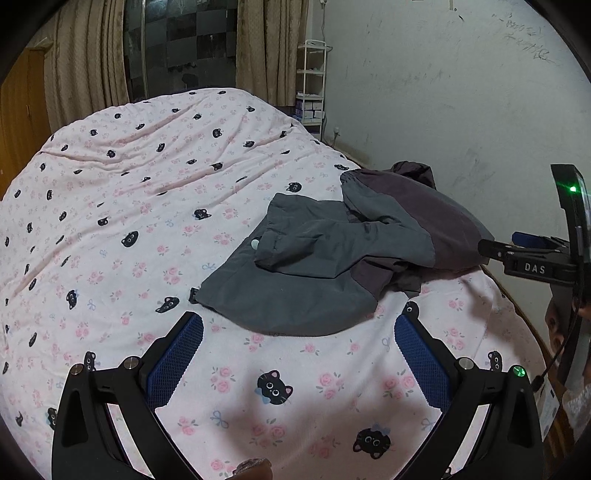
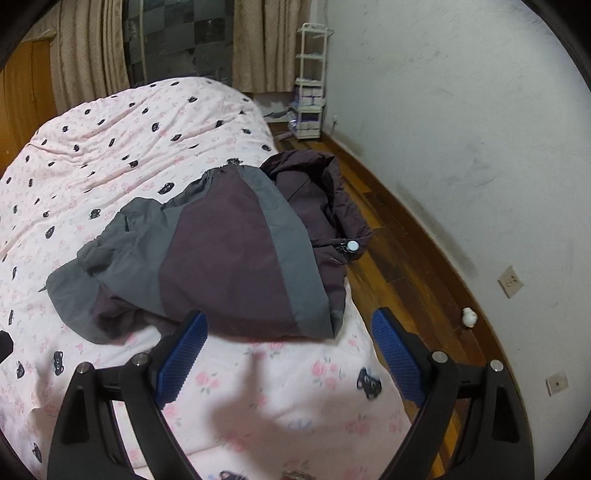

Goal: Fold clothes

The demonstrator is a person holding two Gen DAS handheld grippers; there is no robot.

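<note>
- A bed (image 1: pixel 155 192) under a pink cover printed with black cats and roses fills the room.
- Beige curtains (image 2: pixel 258 44) frame a dark window (image 2: pixel 177 33).
- A white shelf rack (image 2: pixel 311 85) stands in the corner.
- Scuffed white wall (image 2: pixel 461 129) meets a reddish wood floor (image 2: pixel 399 251); wall sockets (image 2: pixel 510 281) sit low.

Jacket (image 1: pixel 325 258) on bed (image 1: pixel 129 206), near wall (image 1: pixel 461 110)

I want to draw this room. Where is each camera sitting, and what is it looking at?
Left wrist view: rides on the left tongs, tilted down at the jacket on the bed; the right tongs and a bit of hand show at the right edge.
Right wrist view: rides on the right tongs, looking down at the jacket and wooden floor.
Both share jacket, bed, curtains, white shelf.
</note>
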